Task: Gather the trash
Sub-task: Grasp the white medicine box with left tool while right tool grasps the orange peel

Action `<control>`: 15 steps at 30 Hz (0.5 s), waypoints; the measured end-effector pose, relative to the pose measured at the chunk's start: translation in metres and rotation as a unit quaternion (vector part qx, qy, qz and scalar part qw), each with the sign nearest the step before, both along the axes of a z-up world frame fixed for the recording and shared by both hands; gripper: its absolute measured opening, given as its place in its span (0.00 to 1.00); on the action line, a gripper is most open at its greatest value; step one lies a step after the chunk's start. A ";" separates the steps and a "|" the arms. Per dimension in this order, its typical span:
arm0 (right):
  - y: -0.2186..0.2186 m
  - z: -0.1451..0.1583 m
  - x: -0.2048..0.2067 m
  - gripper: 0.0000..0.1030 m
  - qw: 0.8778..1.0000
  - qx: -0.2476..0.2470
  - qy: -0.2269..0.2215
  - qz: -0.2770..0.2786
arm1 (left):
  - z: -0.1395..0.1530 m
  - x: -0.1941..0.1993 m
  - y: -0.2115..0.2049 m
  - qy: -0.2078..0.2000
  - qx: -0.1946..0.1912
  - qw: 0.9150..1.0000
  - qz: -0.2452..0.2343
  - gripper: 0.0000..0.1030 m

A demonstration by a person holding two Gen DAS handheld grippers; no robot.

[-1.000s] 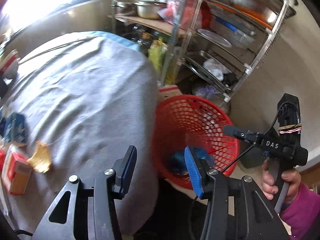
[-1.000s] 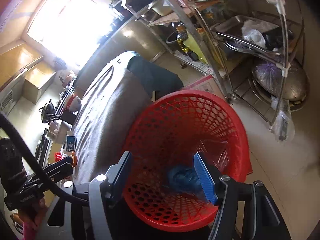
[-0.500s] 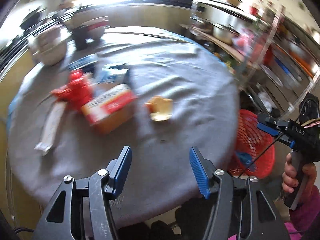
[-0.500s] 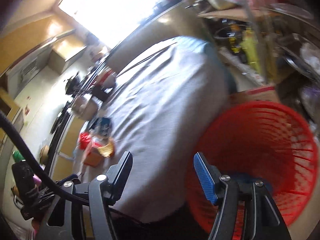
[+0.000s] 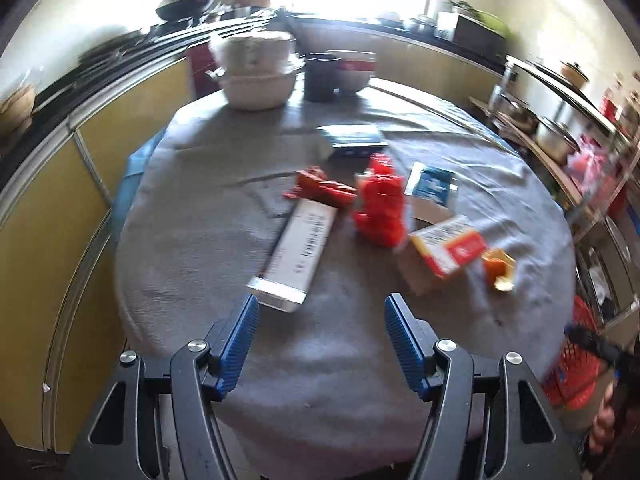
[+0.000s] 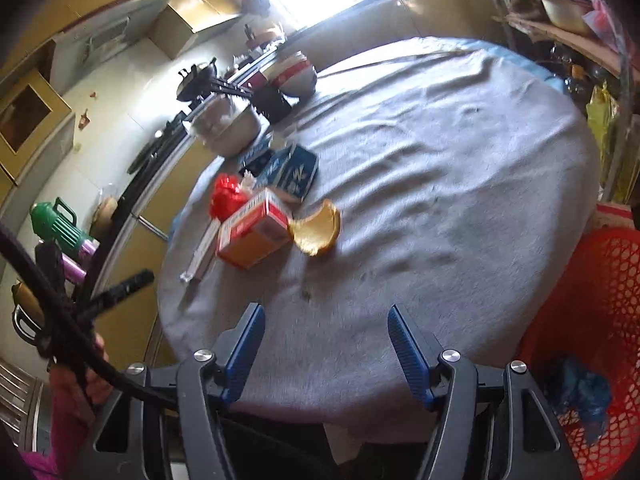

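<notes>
Litter lies on the round table under a grey cloth (image 5: pixel 320 368): a long white box (image 5: pixel 298 254), a crumpled red wrapper (image 5: pixel 380 210), an orange-and-red carton (image 5: pixel 446 250), a piece of orange peel (image 5: pixel 498 270) and blue packets (image 5: pixel 430 184). My left gripper (image 5: pixel 320 344) hovers over the near table edge, its jaws opening with nothing between them. My right gripper (image 6: pixel 326 346) is open and empty above the table edge, short of the carton (image 6: pixel 252 230) and the peel (image 6: pixel 318 228). A red mesh basket (image 6: pixel 592 288) holding blue trash (image 6: pixel 580 392) stands at the right on the floor.
White pots (image 5: pixel 256 70) and bowls (image 5: pixel 352 70) stand at the table's far side. Yellow cabinets (image 5: pixel 52 200) run along the left. A metal rack with pans (image 5: pixel 560 136) stands at the right. A hand in a pink sleeve (image 6: pixel 64 420) holds the other gripper's handle.
Both views have swung from the red basket to the table top. The left jaws have spread wider. The right jaws have kept the same gap.
</notes>
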State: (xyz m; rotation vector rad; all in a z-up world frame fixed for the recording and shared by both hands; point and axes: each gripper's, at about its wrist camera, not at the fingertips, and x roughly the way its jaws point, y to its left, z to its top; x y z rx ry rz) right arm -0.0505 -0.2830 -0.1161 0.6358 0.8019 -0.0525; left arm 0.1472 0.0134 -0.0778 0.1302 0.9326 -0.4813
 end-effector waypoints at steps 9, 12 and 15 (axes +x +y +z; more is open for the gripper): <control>0.023 -0.008 0.006 0.66 0.999 -0.004 0.022 0.032 | -0.030 0.053 -0.012 0.037 0.020 0.999 0.009 0.66; 0.028 -0.006 0.007 0.66 0.999 -0.014 0.021 0.040 | -0.040 0.067 -0.020 0.051 0.027 0.998 0.005 0.66; 0.026 -0.005 0.007 0.66 0.999 -0.018 0.021 0.038 | -0.048 0.074 -0.027 0.058 0.036 0.998 0.004 0.66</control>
